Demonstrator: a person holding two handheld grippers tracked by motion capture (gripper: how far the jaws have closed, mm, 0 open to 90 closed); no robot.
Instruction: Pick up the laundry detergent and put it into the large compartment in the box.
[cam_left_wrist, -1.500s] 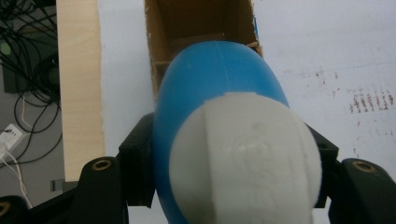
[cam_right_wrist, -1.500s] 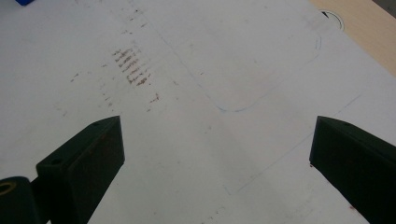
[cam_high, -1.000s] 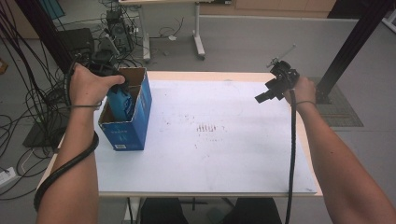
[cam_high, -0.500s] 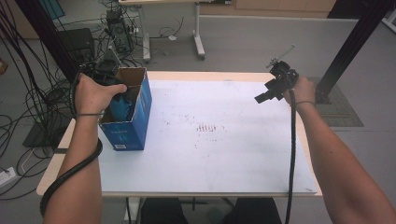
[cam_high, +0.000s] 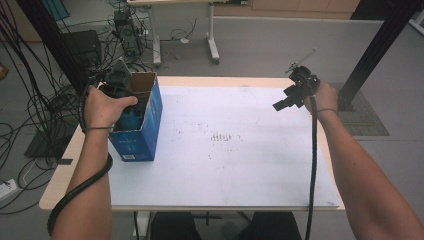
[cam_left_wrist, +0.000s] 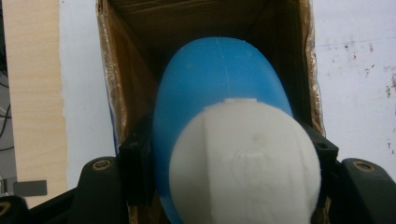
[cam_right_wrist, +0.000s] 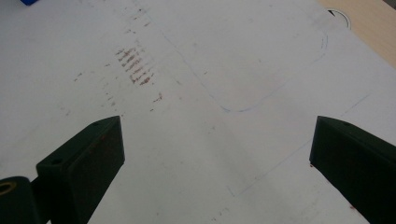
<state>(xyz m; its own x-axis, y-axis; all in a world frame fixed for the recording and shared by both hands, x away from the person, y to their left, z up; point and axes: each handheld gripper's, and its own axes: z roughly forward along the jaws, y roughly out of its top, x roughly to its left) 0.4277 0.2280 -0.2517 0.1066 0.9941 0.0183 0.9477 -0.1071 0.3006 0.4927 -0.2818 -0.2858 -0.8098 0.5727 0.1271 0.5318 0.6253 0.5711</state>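
Note:
A blue cardboard box (cam_high: 136, 136) stands open-topped at the table's left edge. My left gripper (cam_high: 125, 111) reaches down into its mouth, shut on a blue bottle (cam_high: 131, 119). In the left gripper view the bottle (cam_left_wrist: 219, 79) points into the brown inside of the box (cam_left_wrist: 128, 84), its white cap (cam_left_wrist: 243, 163) nearest the camera, and the left gripper (cam_left_wrist: 229, 156) has its fingers (cam_left_wrist: 135, 158) pressed on both sides. My right gripper (cam_high: 282, 104) hovers over the table's far right. It stands open with nothing in it, above the white sheet (cam_right_wrist: 217, 135).
A white sheet (cam_high: 225, 170) covers the table, with reddish marks (cam_high: 222, 137) near its middle and a faint pencilled outline (cam_right_wrist: 280, 79). Cables (cam_high: 30, 100) and equipment lie on the floor to the left. A black post (cam_high: 375, 50) rises at the far right.
My left hand has shifted slightly right and nearer over the box, with the bottle still in the gripper. The right gripper has not moved.

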